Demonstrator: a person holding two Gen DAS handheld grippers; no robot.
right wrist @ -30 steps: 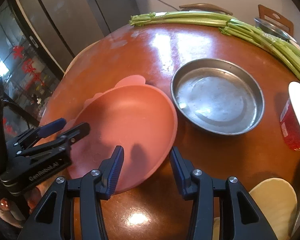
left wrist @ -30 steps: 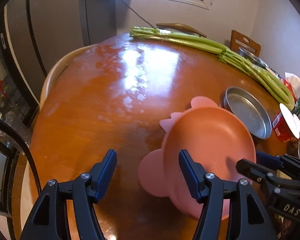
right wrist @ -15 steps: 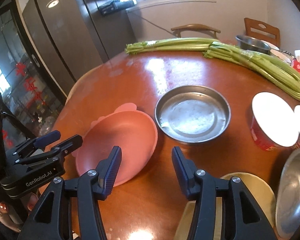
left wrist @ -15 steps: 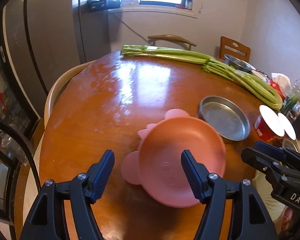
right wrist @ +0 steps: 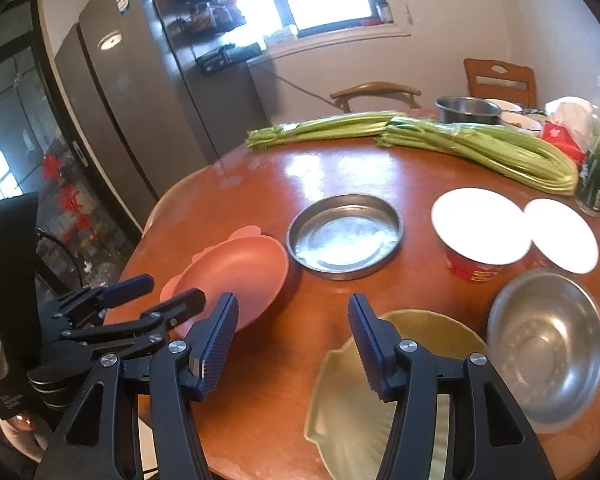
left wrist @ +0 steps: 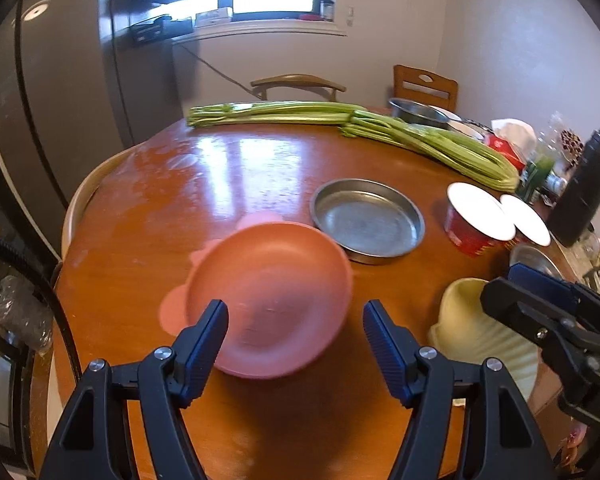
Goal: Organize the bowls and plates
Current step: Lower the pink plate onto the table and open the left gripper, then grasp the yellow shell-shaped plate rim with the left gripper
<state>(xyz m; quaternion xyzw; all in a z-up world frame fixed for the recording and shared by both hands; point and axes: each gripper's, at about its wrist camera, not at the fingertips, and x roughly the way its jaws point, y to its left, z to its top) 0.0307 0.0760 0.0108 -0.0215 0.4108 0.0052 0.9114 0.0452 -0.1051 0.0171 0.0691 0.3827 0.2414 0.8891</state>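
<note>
Left-wrist view first: left tongs [left wrist: 295,332] part-open, nothing between the pads, hovering over the near rim of the pink plate [left wrist: 268,296], which sits on the wooden surface [left wrist: 148,216]. Beyond the plate, just right of it, an empty steel pan [left wrist: 367,220]. Further right, two red cups [left wrist: 476,220] with white lids, then a black flask [left wrist: 584,188]. Celery [left wrist: 380,128] lies across the far edge. Right of the tongs, a pale yellow shell dish [left wrist: 472,320], partly hidden by the right tongs [left wrist: 540,300].

Right-wrist view: right tongs [right wrist: 292,340] opening, empty, above the shell dish [right wrist: 420,328]. Left tongs [right wrist: 140,300] at left, in front of the pink plate [right wrist: 236,272]. Only here: an empty steel bowl [right wrist: 548,344] right of the tongs.
</note>
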